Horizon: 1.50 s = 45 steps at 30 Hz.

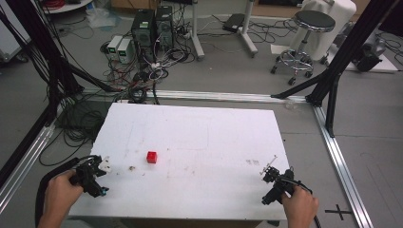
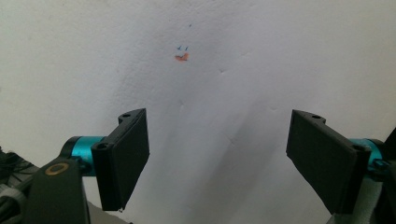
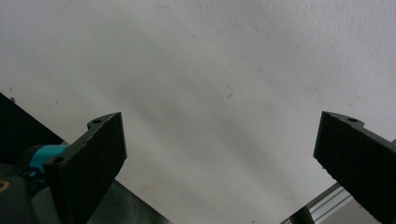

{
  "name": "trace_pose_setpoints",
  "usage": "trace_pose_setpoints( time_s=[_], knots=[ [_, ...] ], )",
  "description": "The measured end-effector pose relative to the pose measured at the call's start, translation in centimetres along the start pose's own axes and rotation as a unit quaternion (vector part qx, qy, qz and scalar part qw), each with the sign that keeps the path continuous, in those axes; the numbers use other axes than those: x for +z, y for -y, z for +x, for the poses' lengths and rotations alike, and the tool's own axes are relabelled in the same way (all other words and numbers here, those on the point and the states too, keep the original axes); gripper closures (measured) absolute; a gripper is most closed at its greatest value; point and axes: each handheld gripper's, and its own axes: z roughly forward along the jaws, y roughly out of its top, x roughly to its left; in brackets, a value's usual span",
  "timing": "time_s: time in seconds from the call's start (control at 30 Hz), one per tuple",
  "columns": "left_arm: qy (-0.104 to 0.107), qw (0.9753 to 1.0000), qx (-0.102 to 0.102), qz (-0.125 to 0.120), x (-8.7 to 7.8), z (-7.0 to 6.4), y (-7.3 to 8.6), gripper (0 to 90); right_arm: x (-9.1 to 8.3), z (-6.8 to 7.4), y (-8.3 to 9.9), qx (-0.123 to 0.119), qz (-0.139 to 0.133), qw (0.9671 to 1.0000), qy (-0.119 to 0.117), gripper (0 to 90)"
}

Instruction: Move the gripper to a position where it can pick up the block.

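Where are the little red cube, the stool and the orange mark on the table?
Red cube (image 1: 151, 157), high view, its top face.
Stool (image 1: 314, 21), high view, its round black seat.
Orange mark (image 2: 181, 57), left gripper view, the smudge's middle.

We see a white bench (image 1: 214, 128) whose top is scuffed and speckled, with a small orange and blue mark (image 2: 181, 56) on it in the left gripper view; a small red cube (image 1: 151, 156) sits on it left of centre. Behind the bench, two dark computer towers (image 1: 153, 26) stand on the grey floor amid tangled cables (image 1: 142, 71); a black round stool (image 1: 306, 40) on castors stands at the far right; black frame struts (image 1: 342, 57) rise at both sides.
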Motion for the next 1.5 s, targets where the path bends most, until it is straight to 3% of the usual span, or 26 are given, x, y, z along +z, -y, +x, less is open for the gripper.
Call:
trace_pose_setpoints(
  time_s=[0.27, 0.3, 0.4, 0.63, 1.0, 1.3, 1.5],
  knots=[
    [-0.005, 0.9998, 0.017, -0.005, -0.1, -0.1, -0.4, 21.5, -0.1, -0.1, 0.3, 0.001, -0.005, 1.0, -0.003, 1.6],
    [0.003, 0.9995, 0.029, -0.012, -0.1, 0.0, -0.5, 21.6, 0.0, -0.2, 0.4, 0.003, -0.006, 1.0, -0.004, 1.6],
    [0.006, 0.9993, 0.033, -0.015, -0.2, 0.1, -0.4, 21.5, 0.0, -0.2, 0.5, 0.002, -0.009, 1.0, -0.004, 1.6],
    [0.015, 0.9978, 0.06, -0.022, -0.9, 1.3, -0.6, 21.5, 0.0, 0.0, 0.3, 0.001, -0.009, 1.0, -0.004, 1.6],
    [0.021, 0.9959, 0.085, -0.022, -1.9, 3.1, -1.6, 21.5, 0.1, 0.0, 0.3, 0.001, -0.009, 0.9999, -0.006, 1.6],
    [0.028, 0.9931, 0.111, -0.025, -2.4, 4.5, -3.2, 21.5, 0.0, -0.1, 0.4, 0.002, -0.013, 0.9999, -0.005, 1.6],
    [0.038, 0.9887, 0.143, -0.02, -2.5, 5.4, -4.8, 21.5, 0.0, -0.1, 0.5, 0.003, -0.013, 0.9999, -0.007, 1.6]
  ],
)
